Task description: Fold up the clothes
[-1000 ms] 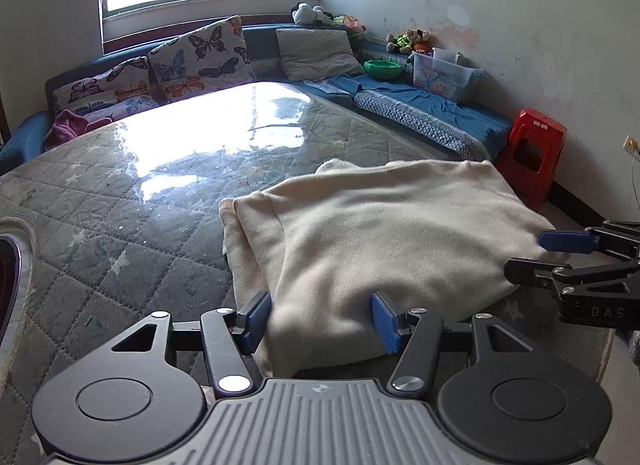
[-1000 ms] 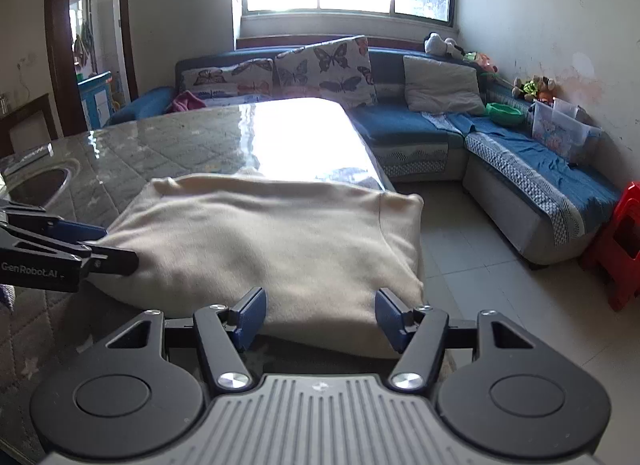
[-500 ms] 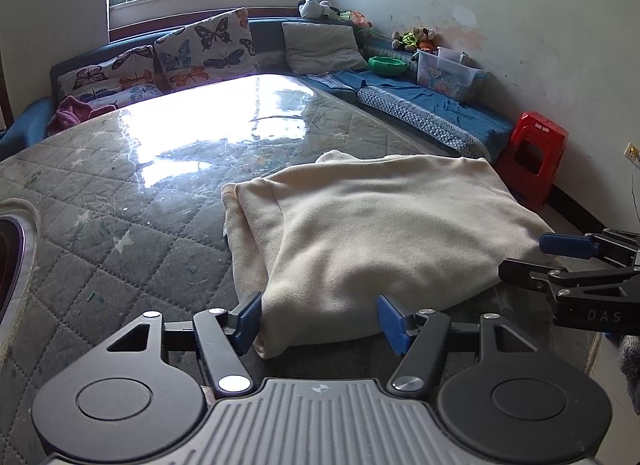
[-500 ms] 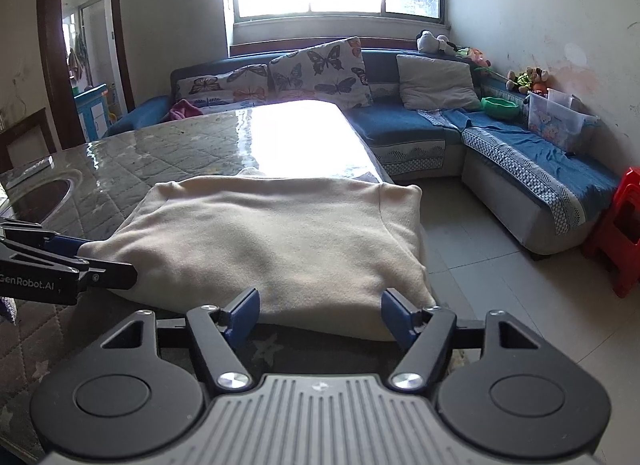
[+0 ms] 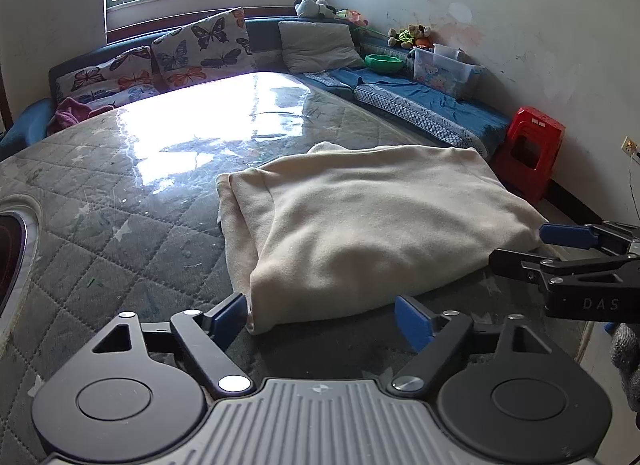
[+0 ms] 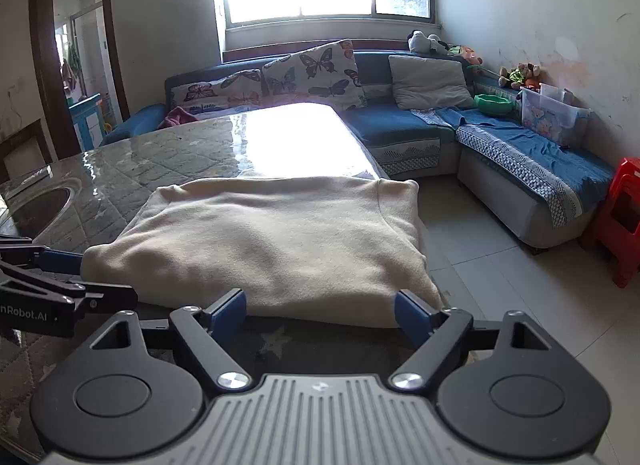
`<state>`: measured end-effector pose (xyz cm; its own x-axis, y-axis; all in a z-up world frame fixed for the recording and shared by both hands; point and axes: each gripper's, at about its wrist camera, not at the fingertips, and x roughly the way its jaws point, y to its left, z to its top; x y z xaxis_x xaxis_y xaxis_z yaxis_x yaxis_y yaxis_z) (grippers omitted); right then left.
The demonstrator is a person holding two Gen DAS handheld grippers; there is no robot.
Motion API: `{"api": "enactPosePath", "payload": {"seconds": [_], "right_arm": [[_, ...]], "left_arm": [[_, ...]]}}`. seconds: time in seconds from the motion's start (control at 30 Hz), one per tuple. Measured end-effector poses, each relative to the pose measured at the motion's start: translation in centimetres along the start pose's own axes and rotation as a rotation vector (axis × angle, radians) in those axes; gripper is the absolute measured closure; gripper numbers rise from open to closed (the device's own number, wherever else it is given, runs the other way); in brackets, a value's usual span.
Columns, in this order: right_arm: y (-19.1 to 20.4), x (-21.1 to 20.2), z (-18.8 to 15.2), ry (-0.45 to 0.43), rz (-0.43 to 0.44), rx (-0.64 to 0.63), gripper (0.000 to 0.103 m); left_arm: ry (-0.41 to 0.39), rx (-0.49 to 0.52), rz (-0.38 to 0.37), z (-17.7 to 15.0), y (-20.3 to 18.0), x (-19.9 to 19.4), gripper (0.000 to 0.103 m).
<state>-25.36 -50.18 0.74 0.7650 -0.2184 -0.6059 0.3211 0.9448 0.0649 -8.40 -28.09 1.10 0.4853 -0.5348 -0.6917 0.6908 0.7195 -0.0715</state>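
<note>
A cream garment (image 5: 372, 233) lies folded into a thick rectangle near the front right corner of the quilted grey table (image 5: 120, 205). My left gripper (image 5: 320, 315) sits at the garment's near left corner. Its jaws are opening, the cloth edge lies between them, and the blue pads (image 5: 228, 313) do not press on it. My right gripper (image 6: 320, 311) is at the near right edge of the garment (image 6: 280, 241), jaws also opening and clear of the fabric. Each gripper shows in the other's view: the right gripper (image 5: 536, 247) and the left gripper (image 6: 88, 277).
A round dark inset (image 6: 36, 213) is set into the table (image 6: 160, 169) at its left side. Behind and right runs a blue corner sofa (image 6: 404, 125) with butterfly cushions (image 5: 200, 49), a plastic box (image 5: 444, 69) and a green bowl (image 5: 384, 63). A red stool (image 5: 528, 153) stands on the tiled floor (image 6: 500, 273).
Both grippers' jaws have spread wider and let the garment's near edge go. The cloth has settled flat on the table, and both grippers have drawn back slightly.
</note>
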Motion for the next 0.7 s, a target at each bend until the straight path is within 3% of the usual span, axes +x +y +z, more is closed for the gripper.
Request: {"api": "enactPosePath", "payload": {"seconds": [0.43,0.7], "right_arm": [[0.4,-1.1,-0.2,-0.026,-0.019,0.013,0.003],[0.7,-1.8,-0.4,-0.039,-0.026,0.02,0.0]], "left_arm": [[-0.021,-0.003,-0.01,-0.6,-0.3,-1.0,0.0],[-0.025,-0.005,-0.008,-0.9,-0.3,-1.3,0.0]]}}
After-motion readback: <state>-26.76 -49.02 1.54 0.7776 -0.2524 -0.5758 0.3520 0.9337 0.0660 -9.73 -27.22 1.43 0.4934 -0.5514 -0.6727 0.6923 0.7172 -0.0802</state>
